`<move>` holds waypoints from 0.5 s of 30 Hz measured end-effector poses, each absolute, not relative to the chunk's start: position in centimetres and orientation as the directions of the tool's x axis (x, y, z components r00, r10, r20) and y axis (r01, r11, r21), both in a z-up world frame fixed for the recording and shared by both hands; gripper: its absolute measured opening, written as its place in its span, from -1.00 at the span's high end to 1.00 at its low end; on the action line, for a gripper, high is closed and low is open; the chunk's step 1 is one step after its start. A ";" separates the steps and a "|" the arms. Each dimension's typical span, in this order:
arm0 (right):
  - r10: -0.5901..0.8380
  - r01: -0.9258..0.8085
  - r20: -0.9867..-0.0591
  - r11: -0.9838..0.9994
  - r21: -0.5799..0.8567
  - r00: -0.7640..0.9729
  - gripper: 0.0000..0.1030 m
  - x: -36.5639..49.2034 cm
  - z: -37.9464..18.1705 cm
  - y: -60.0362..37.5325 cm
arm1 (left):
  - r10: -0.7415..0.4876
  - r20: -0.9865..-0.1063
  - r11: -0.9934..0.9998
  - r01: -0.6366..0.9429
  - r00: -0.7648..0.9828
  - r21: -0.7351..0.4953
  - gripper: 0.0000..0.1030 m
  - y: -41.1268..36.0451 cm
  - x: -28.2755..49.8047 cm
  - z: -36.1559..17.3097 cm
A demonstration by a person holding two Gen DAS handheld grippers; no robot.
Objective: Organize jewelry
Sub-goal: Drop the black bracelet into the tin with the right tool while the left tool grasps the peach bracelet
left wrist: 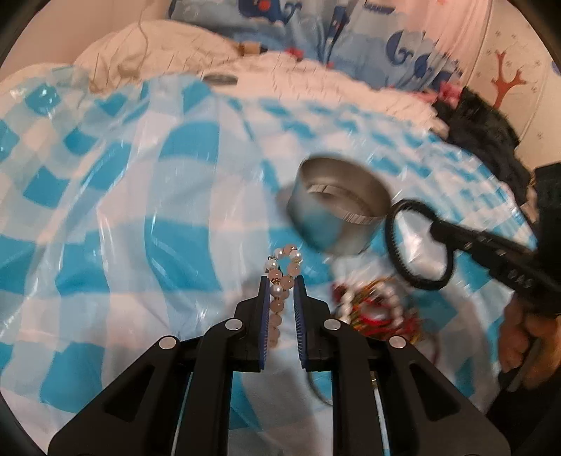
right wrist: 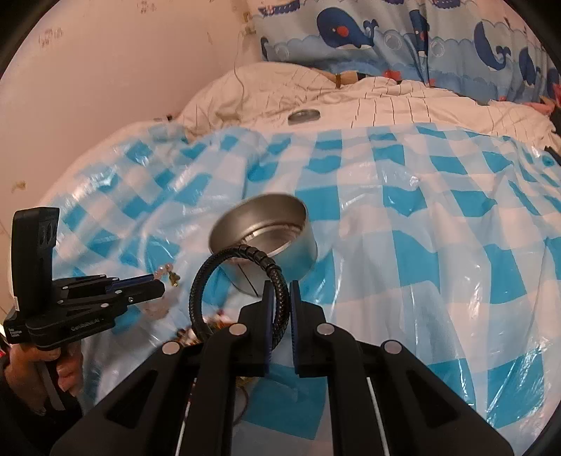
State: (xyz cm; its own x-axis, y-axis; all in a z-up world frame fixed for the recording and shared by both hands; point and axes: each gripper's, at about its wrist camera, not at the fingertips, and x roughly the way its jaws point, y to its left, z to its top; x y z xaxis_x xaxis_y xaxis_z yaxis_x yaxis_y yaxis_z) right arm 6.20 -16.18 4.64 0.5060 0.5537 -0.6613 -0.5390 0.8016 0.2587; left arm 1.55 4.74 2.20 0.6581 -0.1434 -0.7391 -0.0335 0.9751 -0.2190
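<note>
My left gripper (left wrist: 282,280) is shut on a pink and white bead bracelet (left wrist: 284,266), whose loop sticks out past the fingertips. My right gripper (right wrist: 280,286) is shut on a black braided bracelet (right wrist: 238,277), held just in front of a round silver tin (right wrist: 263,235). The tin (left wrist: 336,207) stands open on the blue checked plastic sheet (left wrist: 140,210). In the left wrist view the right gripper (left wrist: 434,229) holds the black bracelet (left wrist: 417,245) beside the tin. A heap of red, gold and white jewelry (left wrist: 375,308) lies below the tin.
The tin's lid (right wrist: 303,115) lies on a white gridded quilt (right wrist: 420,101) beyond the sheet. Whale-print pillows (right wrist: 350,31) line the back. A dark fuzzy item (left wrist: 484,129) lies at the right. A pink wall (right wrist: 105,70) stands to the left.
</note>
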 end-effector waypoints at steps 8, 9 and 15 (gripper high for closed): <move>0.514 -0.507 -0.593 0.839 0.197 0.620 0.81 6.1 6.9 -16.7 | -0.229 -0.668 0.963 0.065 0.709 -0.262 0.77 1.7 5.3 5.8; 0.507 -0.502 -0.592 0.843 0.191 0.627 0.81 6.2 7.0 -16.7 | -0.231 -0.665 0.963 0.069 0.710 -0.260 0.77 1.2 6.2 5.9; 0.483 -0.497 -0.584 0.855 0.151 0.653 0.81 7.8 7.6 -15.9 | -0.195 -0.704 0.970 0.029 0.683 -0.241 0.64 0.6 10.9 4.5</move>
State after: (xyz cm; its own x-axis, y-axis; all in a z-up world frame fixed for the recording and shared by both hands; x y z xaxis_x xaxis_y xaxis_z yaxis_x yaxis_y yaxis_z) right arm 7.82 -15.91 7.62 0.6530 0.4826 -0.5837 -0.4970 0.8546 0.1505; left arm 10.90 0.56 4.54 0.6828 -0.1954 -0.7040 0.0288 0.9700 -0.2414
